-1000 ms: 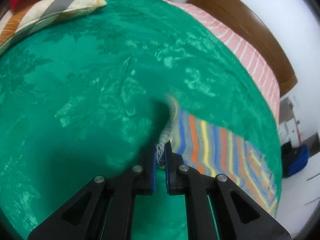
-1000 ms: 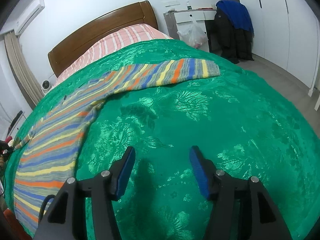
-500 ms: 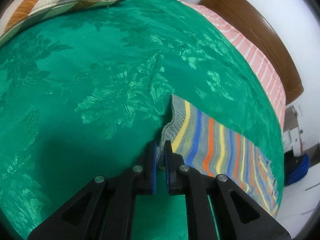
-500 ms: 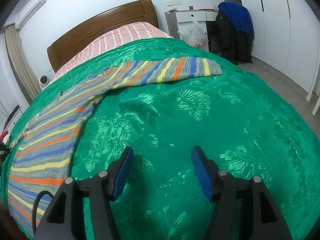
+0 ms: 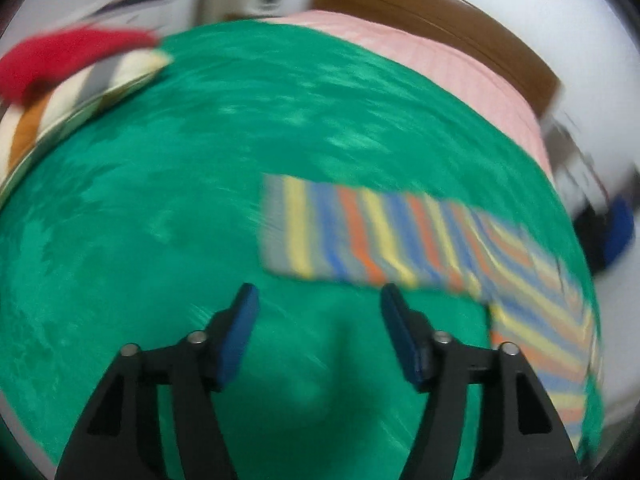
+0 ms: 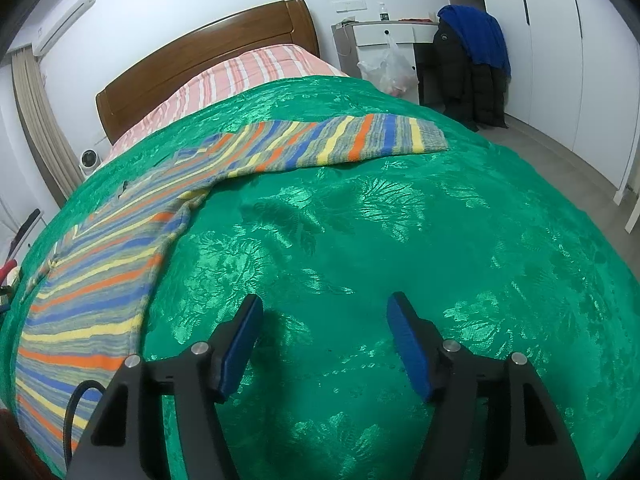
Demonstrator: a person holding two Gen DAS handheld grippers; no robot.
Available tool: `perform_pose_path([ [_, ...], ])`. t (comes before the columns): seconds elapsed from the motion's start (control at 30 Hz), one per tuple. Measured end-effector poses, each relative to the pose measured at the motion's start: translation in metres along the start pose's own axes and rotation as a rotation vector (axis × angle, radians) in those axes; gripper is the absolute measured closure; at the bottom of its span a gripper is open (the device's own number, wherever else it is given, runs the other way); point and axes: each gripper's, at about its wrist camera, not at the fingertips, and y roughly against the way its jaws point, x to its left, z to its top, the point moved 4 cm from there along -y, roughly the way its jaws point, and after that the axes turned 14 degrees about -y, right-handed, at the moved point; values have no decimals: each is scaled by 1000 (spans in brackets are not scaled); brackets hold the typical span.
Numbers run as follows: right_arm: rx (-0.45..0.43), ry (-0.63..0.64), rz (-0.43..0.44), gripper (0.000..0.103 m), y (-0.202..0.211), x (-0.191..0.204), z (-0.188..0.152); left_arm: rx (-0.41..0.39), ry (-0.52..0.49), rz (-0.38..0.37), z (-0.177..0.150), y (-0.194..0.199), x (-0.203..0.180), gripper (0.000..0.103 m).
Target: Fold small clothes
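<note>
Lying spread flat on the green bedspread (image 6: 400,240), the striped sweater (image 6: 100,280) looks laid out and ready for folding, with the left gripper (image 5: 316,320) and right gripper (image 6: 324,336) both opening, empty, beside it, next needing a sleeve.

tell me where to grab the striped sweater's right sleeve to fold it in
Judging from the pictures, take the striped sweater by the grey cuff of the sleeve. It lies flat and straight on the green bedspread, end free. Bring the right gripper, jaws opening and empty, from beyond the cuff, pinching the edge.
</note>
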Motion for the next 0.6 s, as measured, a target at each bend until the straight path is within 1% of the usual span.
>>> perform_pose_path([
  [0.1, -2, 6, -1, 36, 0, 0, 0, -10, -130, -36, -20, 3, -43, 27],
  [0.2, -7, 31, -14, 32, -2, 3, -2, -16, -215, -21, -31, -7, -62, 25],
  [0.27, -13, 56, -29, 28, -4, 6, -4, -12, -224, -7, -31, -15, -64, 25],
  [0.33, -17, 73, -41, 27, -6, 8, -6, -2, -219, 20, -34, -27, -57, 11],
  [0.37, -21, 80, -47, 26, -7, 9, -7, 18, -217, 39, -36, -36, -53, 1],
  [0.4, -23, 83, -50, 25, -8, 9, -7, 29, -220, 55, -40, -44, -49, 1],
  [0.47, -27, 88, -47, 23, -9, 9, -7, -6, -226, 62, -44, -45, -47, 1],
  [0.6, -40, 105, -49, 22, -11, 10, -10, 0, -253, 90, -44, -44, -52, 0],
])
